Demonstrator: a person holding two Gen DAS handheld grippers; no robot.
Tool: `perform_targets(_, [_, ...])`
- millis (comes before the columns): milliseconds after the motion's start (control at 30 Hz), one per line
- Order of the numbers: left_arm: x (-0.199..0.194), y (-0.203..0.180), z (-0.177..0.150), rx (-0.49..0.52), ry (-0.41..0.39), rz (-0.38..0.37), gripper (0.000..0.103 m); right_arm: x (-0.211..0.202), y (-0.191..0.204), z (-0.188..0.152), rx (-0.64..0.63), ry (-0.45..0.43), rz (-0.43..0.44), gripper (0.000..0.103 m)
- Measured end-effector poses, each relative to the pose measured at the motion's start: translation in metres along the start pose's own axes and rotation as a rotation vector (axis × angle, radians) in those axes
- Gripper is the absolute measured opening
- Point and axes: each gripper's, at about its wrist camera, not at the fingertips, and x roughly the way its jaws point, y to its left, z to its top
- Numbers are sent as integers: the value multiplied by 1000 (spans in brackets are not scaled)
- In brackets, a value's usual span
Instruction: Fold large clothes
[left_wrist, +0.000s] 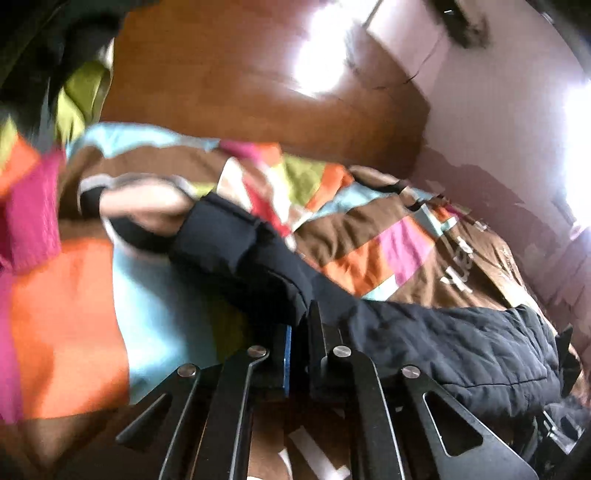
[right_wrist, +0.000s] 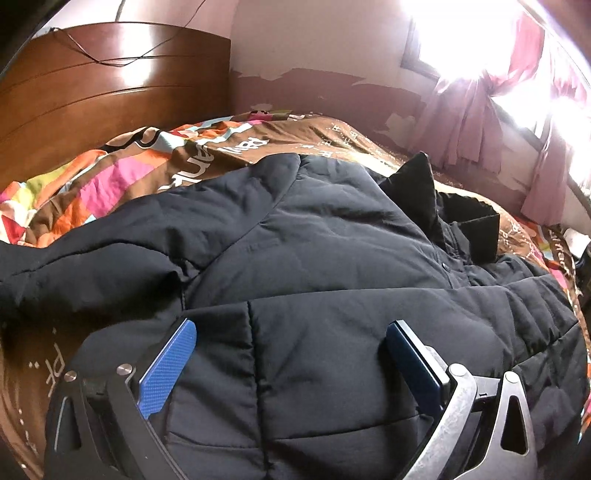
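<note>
A large black quilted jacket (right_wrist: 332, 266) lies spread on the bed, collar (right_wrist: 469, 229) toward the right. In the left wrist view its sleeve (left_wrist: 243, 254) stretches away from my left gripper (left_wrist: 301, 328), which is shut on the sleeve fabric, blue pads almost together. The jacket body (left_wrist: 461, 343) lies to the right there. My right gripper (right_wrist: 291, 339) is open, its blue fingers (right_wrist: 173, 362) resting spread apart on the jacket's lower body, holding nothing.
The bed has a multicoloured patchwork quilt (right_wrist: 110, 177) (left_wrist: 74, 314). A wooden headboard (right_wrist: 92, 96) (left_wrist: 240, 85) stands behind. Pink curtains (right_wrist: 480, 110) and a bright window are at the right. A dark and green cloth pile (left_wrist: 66, 74) sits upper left.
</note>
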Motion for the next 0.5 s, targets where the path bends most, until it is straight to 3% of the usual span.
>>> perform_targets(100, [-19,-14,4,60,-68,-28,3,-12,-6,3,24,5,46,103])
perform_targets(333, [-78,-67,13,222,-214,-164,3,-65,-33,1,66,-83,103,103])
perform_targets(500, [-127,-124,16,338,-260,-356,3,-93,-69,-4,91,-96,94,103])
